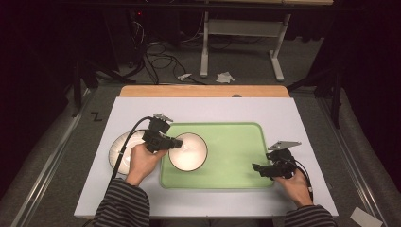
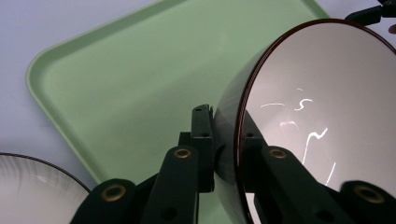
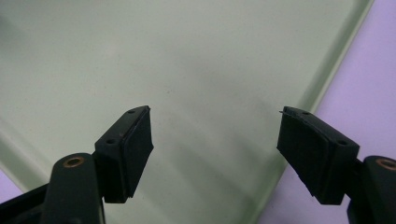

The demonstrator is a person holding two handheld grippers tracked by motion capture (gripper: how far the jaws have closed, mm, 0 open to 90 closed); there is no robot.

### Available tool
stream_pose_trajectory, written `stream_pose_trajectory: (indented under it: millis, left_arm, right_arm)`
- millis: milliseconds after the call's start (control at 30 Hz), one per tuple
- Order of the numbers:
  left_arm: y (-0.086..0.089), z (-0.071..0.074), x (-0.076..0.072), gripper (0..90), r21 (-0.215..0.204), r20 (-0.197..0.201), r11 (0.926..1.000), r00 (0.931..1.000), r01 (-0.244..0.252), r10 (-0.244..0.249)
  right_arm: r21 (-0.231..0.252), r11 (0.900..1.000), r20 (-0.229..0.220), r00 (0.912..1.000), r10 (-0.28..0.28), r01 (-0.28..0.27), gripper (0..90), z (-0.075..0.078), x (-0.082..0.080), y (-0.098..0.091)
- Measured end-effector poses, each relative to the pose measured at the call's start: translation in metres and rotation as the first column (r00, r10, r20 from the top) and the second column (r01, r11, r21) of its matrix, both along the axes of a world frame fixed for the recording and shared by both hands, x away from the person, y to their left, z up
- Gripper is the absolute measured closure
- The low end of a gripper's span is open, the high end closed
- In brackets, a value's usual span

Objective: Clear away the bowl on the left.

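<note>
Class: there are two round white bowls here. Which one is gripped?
The white bowl over the green tray, its rim clamped by the left gripper. The other white bowl rests ungripped on the table.

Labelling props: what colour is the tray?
Pale green tray, clearest in the high view.

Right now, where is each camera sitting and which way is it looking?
High view: above the person's side, facing forward and down on the white table; striped sleeves, both hands, left gripper and right gripper show.
Left gripper view: rides the left gripper, looking along its jaws clamped on the dark-rimmed white bowl.
Right gripper view: rides the right gripper, facing the tray between open jaws.
Shared: all three see the pale green plastic tray; high and left gripper views also share the bowl and a white plate.
</note>
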State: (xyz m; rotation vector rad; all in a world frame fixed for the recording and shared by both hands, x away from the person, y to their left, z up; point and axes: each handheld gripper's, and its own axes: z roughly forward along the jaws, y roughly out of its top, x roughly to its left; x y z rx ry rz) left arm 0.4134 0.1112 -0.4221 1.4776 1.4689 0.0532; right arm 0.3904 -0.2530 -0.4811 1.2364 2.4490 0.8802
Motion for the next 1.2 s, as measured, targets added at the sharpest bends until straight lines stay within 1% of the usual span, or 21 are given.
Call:
stream_pose_trajectory:
  millis: [100,133,233,333,400,433,467,500,533,567,633,700,733,833,867,967,1000,1067,1133,1200]
  left_arm:
    - [0.000,0.001,-0.001,82.3,0.004,-0.001,1.0000,1.0000,0.008,-0.008]
    - [-0.002,0.002,-0.002,82.3,-0.010,-0.005,0.9999,1.0000,0.009,-0.009]
    - [-0.005,0.003,-0.002,82.3,-0.012,-0.007,0.9998,0.9998,0.018,-0.018]
    - [-0.014,0.005,-0.004,82.3,-0.003,-0.006,0.9993,0.9993,0.037,-0.037]
    - [-0.020,0.005,-0.004,82.3,0.007,0.001,0.9992,0.9992,0.039,-0.039]
    - [-0.020,0.005,-0.004,82.3,0.007,0.001,0.9992,0.9992,0.039,-0.039]
    - [-0.026,0.006,-0.004,82.3,0.006,-0.003,0.9984,0.9984,0.056,-0.056]
    - [-0.026,0.006,-0.004,82.3,0.006,-0.003,0.9984,0.9984,0.056,-0.056]
    - [-0.033,0.007,-0.002,82.3,-0.010,-0.015,0.9973,0.9972,0.073,-0.073]
    - [-0.037,0.006,-0.001,82.3,-0.016,-0.018,0.9967,0.9967,0.079,-0.079]
    - [-0.043,0.005,0.002,82.3,-0.014,-0.024,0.9961,0.9958,0.088,-0.088]
    - [-0.046,0.004,0.004,82.3,-0.008,-0.022,0.9961,0.9958,0.088,-0.088]
    - [-0.050,0.003,0.009,82.3,-0.009,-0.030,0.9967,0.9963,0.080,-0.080]
    - [-0.054,0.002,0.012,82.3,-0.012,-0.038,0.9970,0.9963,0.077,-0.077]
    - [-0.058,0.001,0.014,82.3,-0.003,-0.037,0.9969,0.9962,0.079,-0.079]
    - [-0.061,-0.001,0.018,82.3,0.004,-0.041,0.9970,0.9961,0.078,-0.077]
    - [-0.064,-0.003,0.022,82.3,0.017,-0.042,0.9979,0.9972,0.063,-0.062]
    - [-0.066,-0.004,0.025,82.3,0.032,-0.038,0.9982,0.9981,0.050,-0.049]
    - [-0.067,-0.005,0.028,82.3,0.030,-0.042,0.9982,0.9979,0.051,-0.050]
    - [-0.068,-0.006,0.030,82.3,0.019,-0.050,0.9989,0.9979,0.043,-0.042]
  right_arm:
    - [-0.003,1.0000,0.002,1.0000,0.001,-0.001,27.8,0.000,0.000,0.000]
    - [-0.003,1.0000,0.000,1.0000,0.001,-0.001,27.7,0.000,0.000,0.000]
    - [-0.002,1.0000,-0.001,1.0000,0.002,-0.002,27.7,0.000,-0.001,0.001]
    - [-0.005,1.0000,-0.002,1.0000,-0.006,0.006,27.7,-0.001,0.001,-0.001]
    - [0.000,0.9999,-0.002,0.9999,-0.013,0.013,27.7,0.000,0.000,-0.002]
    - [0.001,0.9999,0.003,0.9999,-0.016,0.016,27.8,0.000,0.000,-0.002]
    - [0.001,0.9999,0.005,0.9999,-0.014,0.014,27.8,0.001,0.000,-0.002]
    - [0.001,0.9999,0.005,0.9999,-0.014,0.014,27.8,0.001,0.000,-0.002]
    - [0.001,0.9999,0.012,0.9998,-0.014,0.014,27.8,0.001,-0.001,-0.002]
    - [0.003,0.9999,0.012,0.9998,-0.016,0.016,27.8,0.002,-0.001,-0.002]
    - [0.007,0.9998,0.011,0.9998,-0.018,0.018,27.8,0.001,0.000,-0.004]
    - [0.007,0.9999,0.012,0.9998,-0.016,0.016,27.8,0.001,0.000,-0.005]
    - [0.009,0.9999,0.013,0.9998,-0.013,0.013,27.9,0.002,0.000,-0.005]
    - [0.007,0.9999,0.017,0.9998,-0.010,0.010,27.9,0.002,-0.001,-0.004]
    - [0.004,1.0000,0.016,0.9999,-0.007,0.007,28.0,0.002,-0.001,-0.003]
    - [0.006,0.9999,0.011,0.9999,-0.010,0.010,27.9,0.002,-0.002,-0.003]
    - [0.007,1.0000,0.016,0.9999,-0.007,0.007,27.9,0.002,-0.001,-0.003]
    - [0.010,0.9999,0.015,0.9998,-0.013,0.013,27.9,0.002,-0.001,-0.004]
    - [0.006,1.0000,0.017,0.9998,-0.007,0.007,27.9,0.002,-0.001,-0.003]
    - [0.003,1.0000,0.013,0.9999,-0.008,0.008,27.9,0.002,-0.002,-0.002]
